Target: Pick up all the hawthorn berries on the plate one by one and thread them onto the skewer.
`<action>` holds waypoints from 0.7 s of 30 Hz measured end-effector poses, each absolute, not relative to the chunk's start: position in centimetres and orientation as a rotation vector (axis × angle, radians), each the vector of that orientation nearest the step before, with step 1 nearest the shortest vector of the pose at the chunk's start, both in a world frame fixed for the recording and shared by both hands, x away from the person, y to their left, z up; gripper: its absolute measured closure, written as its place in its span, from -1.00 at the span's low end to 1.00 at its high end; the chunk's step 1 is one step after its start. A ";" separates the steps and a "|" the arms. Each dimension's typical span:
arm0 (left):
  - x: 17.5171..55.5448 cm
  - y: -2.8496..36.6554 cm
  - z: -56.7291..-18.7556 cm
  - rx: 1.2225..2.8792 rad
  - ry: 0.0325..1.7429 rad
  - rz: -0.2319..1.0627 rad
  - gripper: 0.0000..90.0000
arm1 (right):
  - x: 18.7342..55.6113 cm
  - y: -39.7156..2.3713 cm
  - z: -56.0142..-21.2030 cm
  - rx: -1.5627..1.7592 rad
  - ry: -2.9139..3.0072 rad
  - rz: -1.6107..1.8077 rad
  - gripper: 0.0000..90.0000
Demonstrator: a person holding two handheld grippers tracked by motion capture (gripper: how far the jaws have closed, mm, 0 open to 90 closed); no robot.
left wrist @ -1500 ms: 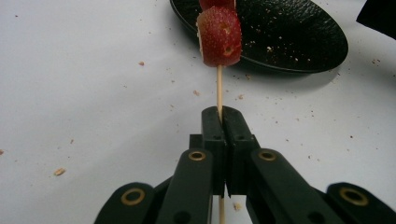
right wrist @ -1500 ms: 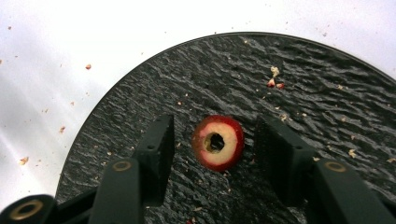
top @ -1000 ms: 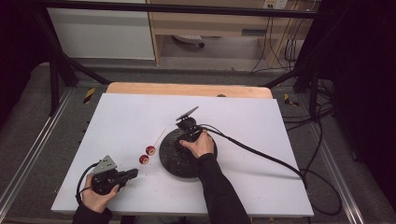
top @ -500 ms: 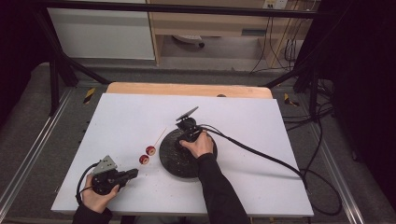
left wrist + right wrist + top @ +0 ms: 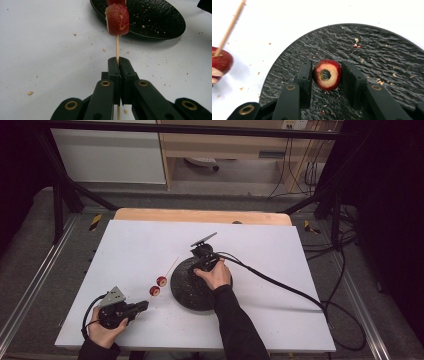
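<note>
Two red fruit slices (image 5: pixel 158 285) already sit on the wooden skewer (image 5: pixel 117 48), clamped in the left gripper (image 5: pixel 117 62). The right gripper (image 5: pixel 327 75) pinches a third cored slice (image 5: pixel 327 74) on the black plate (image 5: pixel 387 67), not yet threaded.

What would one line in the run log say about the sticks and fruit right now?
left gripper: shut on skewer | skewer: two fruit pieces on | right gripper: shut on cored fruit piece | place: over black plate

On the table (image 5: pixel 280 250), the skewered fruit pieces (image 5: pixel 158 286) lie just left of the plate (image 5: pixel 186 290).
</note>
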State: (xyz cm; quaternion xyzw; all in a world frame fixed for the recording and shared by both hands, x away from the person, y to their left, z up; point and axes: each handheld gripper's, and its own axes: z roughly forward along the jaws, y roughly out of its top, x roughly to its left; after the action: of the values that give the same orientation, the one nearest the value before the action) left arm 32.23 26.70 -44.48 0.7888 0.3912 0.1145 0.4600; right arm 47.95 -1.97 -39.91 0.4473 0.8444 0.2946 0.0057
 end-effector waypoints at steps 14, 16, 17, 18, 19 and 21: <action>32.2 26.4 -44.5 1.946 0.956 0.283 0.97 | 46.2 -4.4 -38.9 1.419 2.539 1.144 0.40; 32.2 26.3 -44.5 1.948 0.955 0.284 0.97 | 46.0 -4.9 -38.9 1.415 2.521 1.185 0.40; 32.2 26.3 -44.5 1.949 0.954 0.284 0.97 | 45.8 -5.1 -39.0 1.412 2.512 1.200 0.40; 32.2 26.3 -44.5 1.950 0.955 0.283 0.97 | 45.7 -5.3 -39.0 1.413 2.503 1.214 0.40; 32.2 26.2 -44.5 1.949 0.954 0.283 0.97 | 45.5 -5.5 -39.0 1.415 2.492 1.229 0.40; 32.2 26.2 -44.5 1.948 0.953 0.282 0.96 | 45.2 -6.0 -39.1 1.415 2.477 1.262 0.40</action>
State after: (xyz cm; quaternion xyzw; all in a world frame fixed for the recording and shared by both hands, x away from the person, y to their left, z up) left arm 32.16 26.16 -44.47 0.7913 0.3872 0.1145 0.4592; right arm 45.21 -5.97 -39.06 0.4537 0.7939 0.4046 0.0112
